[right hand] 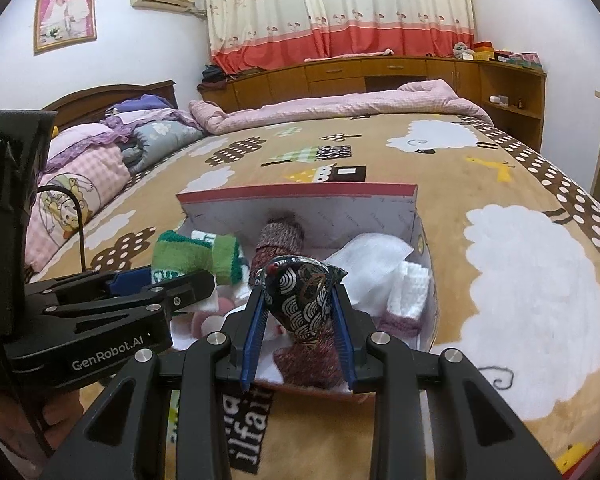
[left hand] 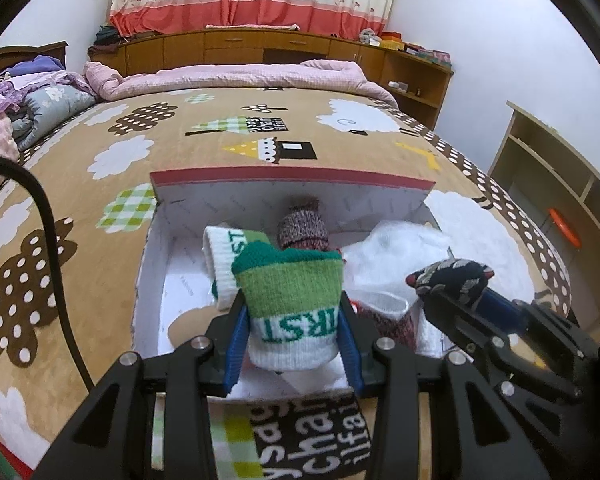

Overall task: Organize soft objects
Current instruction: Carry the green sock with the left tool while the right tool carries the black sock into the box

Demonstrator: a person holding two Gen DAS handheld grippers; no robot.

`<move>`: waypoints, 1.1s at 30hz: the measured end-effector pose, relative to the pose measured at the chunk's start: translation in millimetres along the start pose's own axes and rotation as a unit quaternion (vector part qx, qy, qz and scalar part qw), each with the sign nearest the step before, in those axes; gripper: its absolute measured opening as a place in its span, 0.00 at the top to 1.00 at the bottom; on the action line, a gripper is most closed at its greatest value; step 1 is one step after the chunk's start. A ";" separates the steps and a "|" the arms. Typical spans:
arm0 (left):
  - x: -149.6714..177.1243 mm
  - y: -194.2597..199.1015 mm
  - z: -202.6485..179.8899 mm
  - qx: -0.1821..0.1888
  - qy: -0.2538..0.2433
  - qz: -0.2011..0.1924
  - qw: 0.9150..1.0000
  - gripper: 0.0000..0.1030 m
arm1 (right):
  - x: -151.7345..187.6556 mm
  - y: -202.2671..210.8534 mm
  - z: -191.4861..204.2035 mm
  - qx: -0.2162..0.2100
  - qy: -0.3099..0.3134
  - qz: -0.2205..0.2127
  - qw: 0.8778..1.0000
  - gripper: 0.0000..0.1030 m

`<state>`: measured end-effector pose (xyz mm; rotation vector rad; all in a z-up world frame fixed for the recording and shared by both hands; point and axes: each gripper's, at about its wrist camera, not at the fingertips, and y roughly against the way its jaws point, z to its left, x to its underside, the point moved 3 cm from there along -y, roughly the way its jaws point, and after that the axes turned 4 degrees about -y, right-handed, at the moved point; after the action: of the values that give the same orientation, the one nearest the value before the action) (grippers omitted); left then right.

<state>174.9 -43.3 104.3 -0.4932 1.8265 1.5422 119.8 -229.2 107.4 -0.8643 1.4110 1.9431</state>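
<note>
My left gripper [left hand: 292, 304] is shut on a green and white striped sock [left hand: 290, 280] and holds it over the near part of an open white box with a red rim [left hand: 292, 174]. My right gripper [right hand: 298, 300] is shut on a dark patterned sock [right hand: 304, 300] over the same box [right hand: 296, 194]. The right gripper and its sock [left hand: 450, 276] show at the right of the left wrist view. The left gripper and green sock [right hand: 192, 256] show at the left of the right wrist view. Inside lie a maroon knit sock [left hand: 302, 224] and white cloth [left hand: 396, 252].
The box sits on a bed with a brown patterned blanket [left hand: 60, 200]. Folded quilts and pillows [right hand: 100, 152] lie at the head of the bed on the left. A wooden cabinet [right hand: 380, 72] runs along the far wall. Open shelves [left hand: 552, 172] stand on the right.
</note>
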 end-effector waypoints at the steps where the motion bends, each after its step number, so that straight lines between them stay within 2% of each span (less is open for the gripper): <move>1: -2.5 -3.3 -0.5 0.000 0.000 0.000 1.000 0.59 | -2.0 -2.2 -1.4 0.001 0.000 -0.001 1.000 0.68; 33: -51.2 -67.8 4.1 -0.016 0.007 -0.001 1.000 0.59 | -35.4 -64.0 -20.7 0.018 0.012 0.001 1.000 0.68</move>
<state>257.1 -61.8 92.5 -0.5230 1.8130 1.5725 194.2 -234.5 93.0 -0.8733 1.4574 1.9089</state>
